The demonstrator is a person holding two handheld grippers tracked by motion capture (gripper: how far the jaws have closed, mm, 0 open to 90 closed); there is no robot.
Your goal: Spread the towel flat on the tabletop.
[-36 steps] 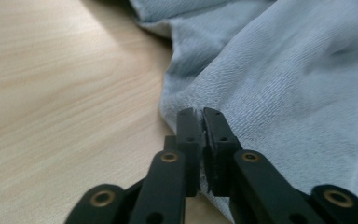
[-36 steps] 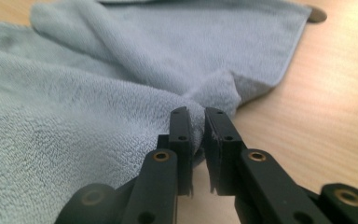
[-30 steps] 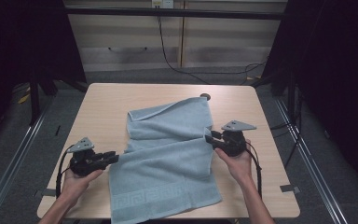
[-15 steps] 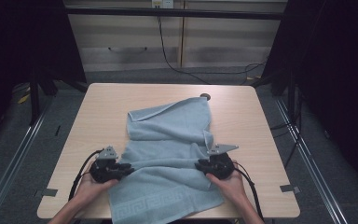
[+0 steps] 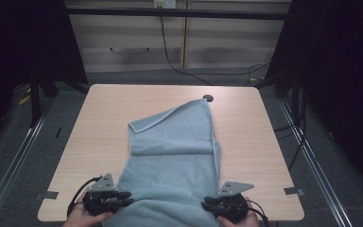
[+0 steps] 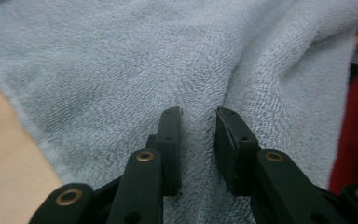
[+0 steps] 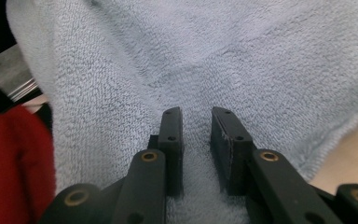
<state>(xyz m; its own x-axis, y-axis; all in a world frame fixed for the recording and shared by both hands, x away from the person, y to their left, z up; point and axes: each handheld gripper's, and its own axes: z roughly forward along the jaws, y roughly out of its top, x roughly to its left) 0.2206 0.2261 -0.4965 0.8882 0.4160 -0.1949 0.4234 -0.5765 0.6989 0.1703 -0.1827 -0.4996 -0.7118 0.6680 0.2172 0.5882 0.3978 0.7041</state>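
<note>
Both grippers, left (image 5: 123, 196) and right (image 5: 210, 203), pinch towel (image 5: 175, 156) at lower frame; should lift evenly, keeping the edge taut.

High view looks down; 2 gripper views hug the shared towel (image 5: 175, 165).
</note>
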